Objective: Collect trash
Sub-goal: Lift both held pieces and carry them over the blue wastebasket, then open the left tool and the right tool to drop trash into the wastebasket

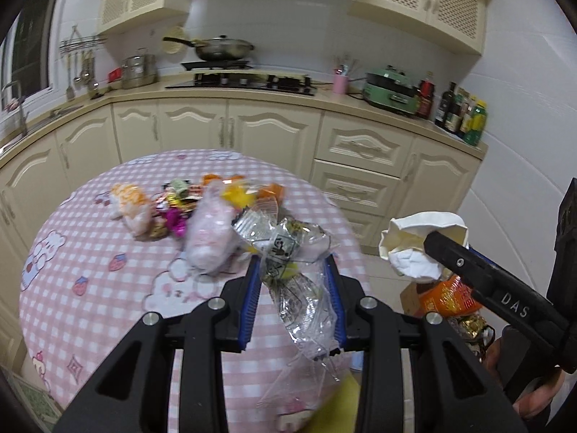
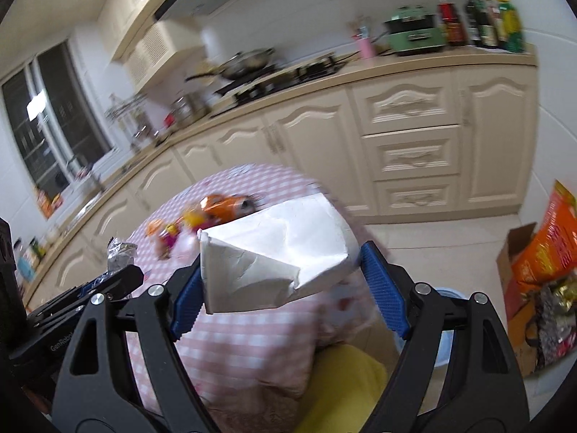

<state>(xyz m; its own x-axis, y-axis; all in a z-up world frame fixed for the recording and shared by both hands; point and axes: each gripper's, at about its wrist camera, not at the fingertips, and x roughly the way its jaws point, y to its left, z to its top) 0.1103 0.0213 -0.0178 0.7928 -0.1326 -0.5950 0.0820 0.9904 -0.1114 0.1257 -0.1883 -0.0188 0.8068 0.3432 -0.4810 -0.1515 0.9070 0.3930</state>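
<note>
The left gripper (image 1: 294, 278) clamped a crinkly clear wrapper (image 1: 299, 270); at three o'clock, the right gripper (image 2: 281, 274) squeezed a crumpled white carton (image 2: 274, 252).

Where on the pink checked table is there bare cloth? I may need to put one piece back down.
The near left of the tablecloth is bare, bordered by the table's left edge and the wrapper pile. The strip just ahead of the left tongs is partly free. The far middle is crowded with the pile and a pink-white bag.

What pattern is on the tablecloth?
Pink-and-white gingham tablecloth with cartoon prints; clearest in the left wrist view.
</note>
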